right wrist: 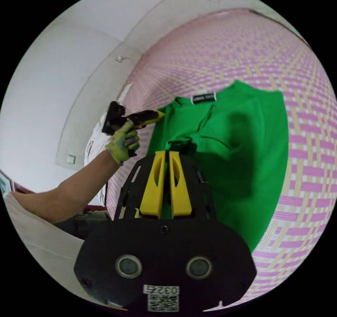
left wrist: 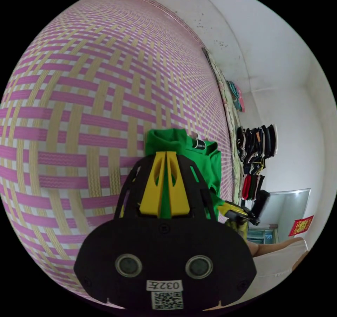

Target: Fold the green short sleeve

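The green short sleeve shirt (right wrist: 242,155) spreads over the woven mat, its collar label (right wrist: 203,97) toward the top. My right gripper (right wrist: 167,152) is shut on a bunched edge of the shirt below the collar. In the right gripper view, a gloved hand (right wrist: 123,143) holds my left gripper (right wrist: 159,114) at the shirt's left shoulder edge. In the left gripper view, my left gripper (left wrist: 165,153) is shut with green cloth between its jaws, and the shirt (left wrist: 207,162) bunches just beyond. My right gripper (left wrist: 234,209) shows to the lower right.
A pink and yellow woven mat (left wrist: 87,102) lies under the shirt. Beyond its edge is a white wall (left wrist: 281,67) with dark clothes hanging (left wrist: 256,148) and a red paper (left wrist: 301,225). The person's bare arm (right wrist: 59,197) reaches in from the left.
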Demonstrator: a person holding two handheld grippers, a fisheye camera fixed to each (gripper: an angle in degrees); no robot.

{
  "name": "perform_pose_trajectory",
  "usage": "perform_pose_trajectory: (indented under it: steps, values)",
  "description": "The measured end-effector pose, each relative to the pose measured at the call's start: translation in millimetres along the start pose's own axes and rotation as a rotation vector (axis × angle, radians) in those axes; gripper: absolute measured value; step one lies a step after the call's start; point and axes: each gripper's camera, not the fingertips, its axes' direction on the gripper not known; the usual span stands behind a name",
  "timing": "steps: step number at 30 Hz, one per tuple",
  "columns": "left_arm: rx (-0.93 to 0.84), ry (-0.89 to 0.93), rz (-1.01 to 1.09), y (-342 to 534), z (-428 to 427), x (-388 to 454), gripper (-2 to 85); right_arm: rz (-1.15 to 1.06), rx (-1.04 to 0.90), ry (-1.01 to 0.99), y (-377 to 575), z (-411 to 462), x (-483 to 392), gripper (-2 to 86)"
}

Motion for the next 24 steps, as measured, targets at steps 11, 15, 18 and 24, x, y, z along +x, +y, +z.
perform_pose_trajectory:
  steps: [11, 15, 18, 24]
  values:
    - [-0.029, -0.058, 0.059, -26, -23, 51, -0.9, 0.124, -0.072, -0.017, 70, 2, 15, 3.6]
    - [-0.029, 0.022, 0.126, 7, -34, 80, -0.9, 0.026, 0.027, 0.029, 62, -25, 1, 2.4]
    - [-0.085, 0.128, 0.162, 38, -21, 106, -0.9, -0.053, -0.006, -0.053, 43, -15, -5, 0.3]
    - [-0.216, 0.123, 0.160, 94, 10, 142, -0.9, -0.017, -0.225, -0.011, 27, 52, 4, -0.9]
